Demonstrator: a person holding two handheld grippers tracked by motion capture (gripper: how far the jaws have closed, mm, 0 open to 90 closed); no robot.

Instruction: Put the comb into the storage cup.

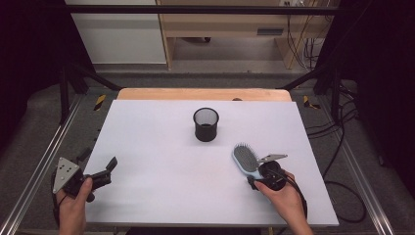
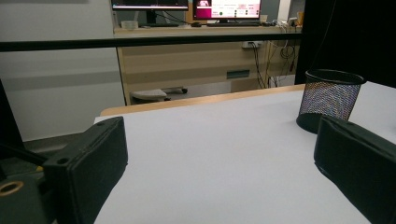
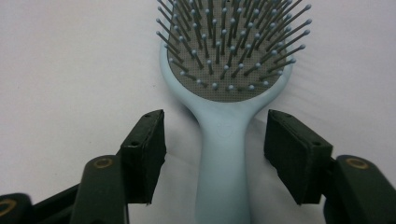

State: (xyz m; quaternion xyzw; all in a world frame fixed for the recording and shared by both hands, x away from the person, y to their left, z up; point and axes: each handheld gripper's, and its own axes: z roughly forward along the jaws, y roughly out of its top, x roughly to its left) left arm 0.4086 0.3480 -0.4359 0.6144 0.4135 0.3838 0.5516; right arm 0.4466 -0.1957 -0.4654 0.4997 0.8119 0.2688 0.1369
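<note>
Lower right of the high view, the right gripper (image 3: 215,154) straddles the hairbrush (image 3: 224,154) handle — pads clear on both sides, not yet gripping. The brush lies bristles-up on the white table (image 1: 161,156). Lower left, the left gripper (image 1: 105,172) hangs wide open — nothing between. Farther back, centre frame, stands the black mesh cup (image 1: 206,124).

high view looks down on the whole table (image 1: 161,161). left gripper view skims low toward the mesh cup (image 2: 330,100). right gripper view sits close over the hairbrush (image 3: 224,135).
</note>
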